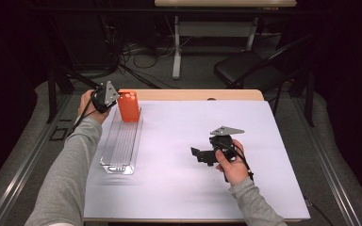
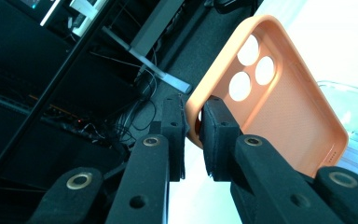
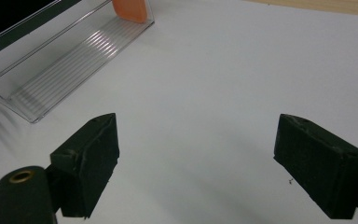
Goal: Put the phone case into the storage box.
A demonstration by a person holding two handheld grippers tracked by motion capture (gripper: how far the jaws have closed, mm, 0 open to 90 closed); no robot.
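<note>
Closest to me in the high view are my two grey sleeves, coming up from the bottom edge. My right hand rests on the white table (image 1: pixel 179 188) and holds the right gripper (image 1: pixel 199 155) low over a bare patch, well apart from everything else. In the right gripper view its two black pads (image 3: pixel 89 161) stand wide apart with nothing between them, just the table surface beyond.

My left hand is up at the far left corner with the left gripper (image 2: pixel 193 135). I see its jaws pinched together on the edge of an orange phone case (image 2: pixel 279 100), gripping the rim beside the three round camera holes. The case stands upright at the far end of a long clear tray (image 1: pixel 121 143); I cannot tell whether its lower edge touches the tray floor. The tray lies lengthwise along the table's left side.
</note>
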